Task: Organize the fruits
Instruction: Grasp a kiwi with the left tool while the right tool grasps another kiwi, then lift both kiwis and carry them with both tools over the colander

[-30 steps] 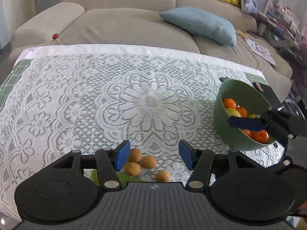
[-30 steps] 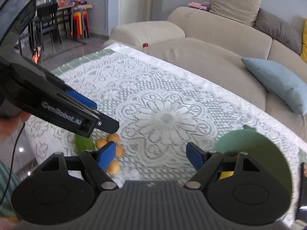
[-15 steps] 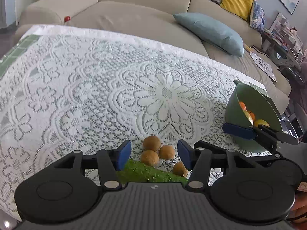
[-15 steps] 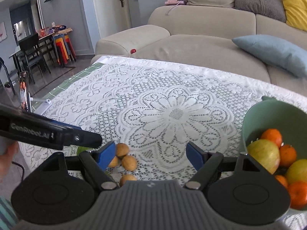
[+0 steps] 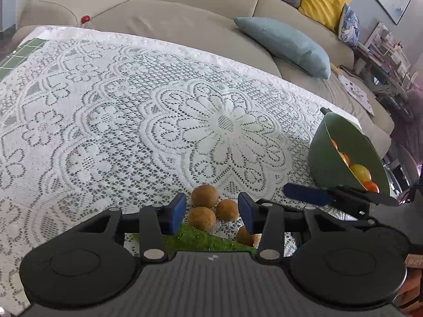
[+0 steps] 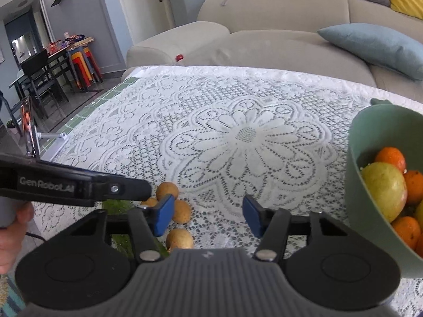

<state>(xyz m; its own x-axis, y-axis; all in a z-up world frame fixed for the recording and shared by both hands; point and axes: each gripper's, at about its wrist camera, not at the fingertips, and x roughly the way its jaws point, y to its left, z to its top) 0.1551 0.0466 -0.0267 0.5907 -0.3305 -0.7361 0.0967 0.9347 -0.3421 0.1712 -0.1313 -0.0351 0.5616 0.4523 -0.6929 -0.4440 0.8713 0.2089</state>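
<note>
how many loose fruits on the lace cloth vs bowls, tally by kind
small brown fruits: 4
green bowl: 1
green cucumber-like vegetable: 1
total: 6
Fruit inside the bowl is partly hidden, so not counted.

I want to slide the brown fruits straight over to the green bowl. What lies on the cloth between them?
In the right wrist view the stretch between the brown fruits and the green bowl is bare lace tablecloth.
</note>
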